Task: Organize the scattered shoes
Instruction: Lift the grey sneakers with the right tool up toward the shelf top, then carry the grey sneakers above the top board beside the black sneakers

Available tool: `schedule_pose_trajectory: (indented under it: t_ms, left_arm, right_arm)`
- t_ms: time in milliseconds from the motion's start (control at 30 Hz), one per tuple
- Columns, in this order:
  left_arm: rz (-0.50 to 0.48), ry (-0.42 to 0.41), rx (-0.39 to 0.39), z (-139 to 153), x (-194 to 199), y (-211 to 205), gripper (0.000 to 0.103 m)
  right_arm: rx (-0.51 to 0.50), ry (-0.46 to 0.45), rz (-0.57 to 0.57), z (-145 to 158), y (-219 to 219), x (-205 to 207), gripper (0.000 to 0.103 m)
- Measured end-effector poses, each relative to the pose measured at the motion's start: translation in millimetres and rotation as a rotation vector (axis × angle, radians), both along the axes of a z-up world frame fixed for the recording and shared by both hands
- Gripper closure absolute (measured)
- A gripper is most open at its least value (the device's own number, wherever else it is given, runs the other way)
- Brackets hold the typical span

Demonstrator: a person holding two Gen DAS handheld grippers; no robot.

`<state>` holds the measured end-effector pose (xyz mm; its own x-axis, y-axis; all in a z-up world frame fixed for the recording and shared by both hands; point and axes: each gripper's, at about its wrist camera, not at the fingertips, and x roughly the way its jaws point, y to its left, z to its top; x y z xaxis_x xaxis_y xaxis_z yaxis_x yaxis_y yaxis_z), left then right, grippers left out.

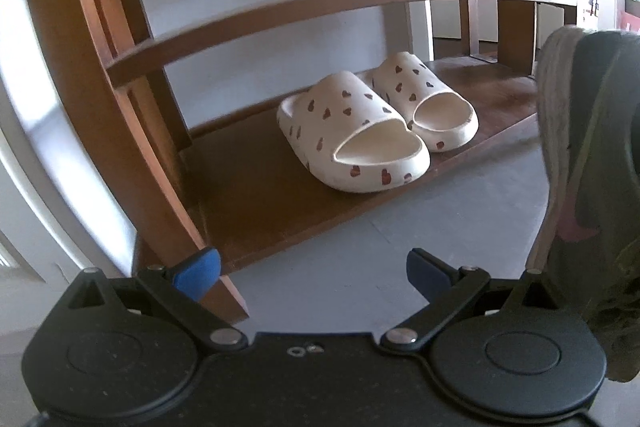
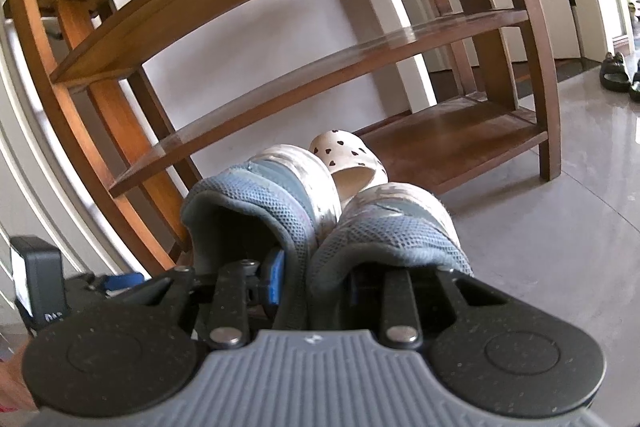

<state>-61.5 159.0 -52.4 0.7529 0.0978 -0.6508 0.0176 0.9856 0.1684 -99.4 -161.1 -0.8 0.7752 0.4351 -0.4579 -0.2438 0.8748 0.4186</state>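
Observation:
A pair of cream slippers with dark hearts point(image 1: 352, 135) stands side by side on the bottom board of a wooden shoe rack point(image 1: 280, 11). My left gripper point(image 1: 312, 273) is open and empty, low over the grey floor in front of the rack's left end. My right gripper point(image 2: 312, 283) is shut on a pair of grey mesh sneakers point(image 2: 288, 195), pinching their inner collars together. Their toes point at the rack point(image 2: 320, 67), and one slipper point(image 2: 348, 155) shows beyond them. In the left wrist view the sneakers point(image 1: 580, 147) hang at the right edge, soles showing.
The rack's middle shelf point(image 2: 360, 55) and the right half of its bottom board point(image 2: 460, 139) carry nothing. Dark sandals point(image 2: 614, 71) lie on the glossy floor far right. A white wall stands behind the rack. The left gripper's body point(image 2: 40, 283) sits close at the right wrist view's left edge.

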Motion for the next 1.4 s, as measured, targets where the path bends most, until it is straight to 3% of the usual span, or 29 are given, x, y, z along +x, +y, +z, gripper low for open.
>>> schedule_pose_trajectory:
  t_ms: [267, 467, 667, 867, 967, 1067, 1267, 1400]
  left_arm:
    - [0.002, 0.103, -0.009, 25.4, -5.7, -20.5, 0.003]
    - [0.032, 0.120, -0.008, 86.8, -26.5, -38.3, 0.003]
    - [0.053, 0.138, -0.024, 178.1, -48.0, -60.4, 0.003]
    - [0.087, 0.146, -0.068, 297.3, -57.7, -79.7, 0.003]
    - [0.115, 0.106, -0.072, 363.2, -60.2, -84.7, 0.003]
    - [0.141, 0.074, -0.074, 421.7, -60.0, -87.7, 0.003]
    - [0.166, 0.032, -0.062, 514.2, -59.7, -96.9, 0.003]
    - [0.185, 0.019, -0.075, 555.7, -58.5, -99.9, 0.003]
  right_arm:
    - [0.028, 0.030, -0.118, 37.1, -15.1, -27.3, 0.070]
    - [0.007, 0.037, -0.179, 90.0, -22.8, -49.7, 0.070]
    - [0.019, 0.064, -0.201, 188.0, -40.5, -64.4, 0.070]
    - [0.018, 0.061, -0.235, 297.8, -67.2, -75.2, 0.070]
    - [0.008, 0.045, -0.262, 365.7, -82.8, -79.8, 0.070]
    - [0.008, 0.033, -0.281, 408.6, -92.4, -81.0, 0.070]
    - [0.026, 0.010, -0.291, 498.7, -113.8, -84.0, 0.070]
    - [0.035, -0.005, -0.269, 543.5, -123.8, -86.5, 0.070]
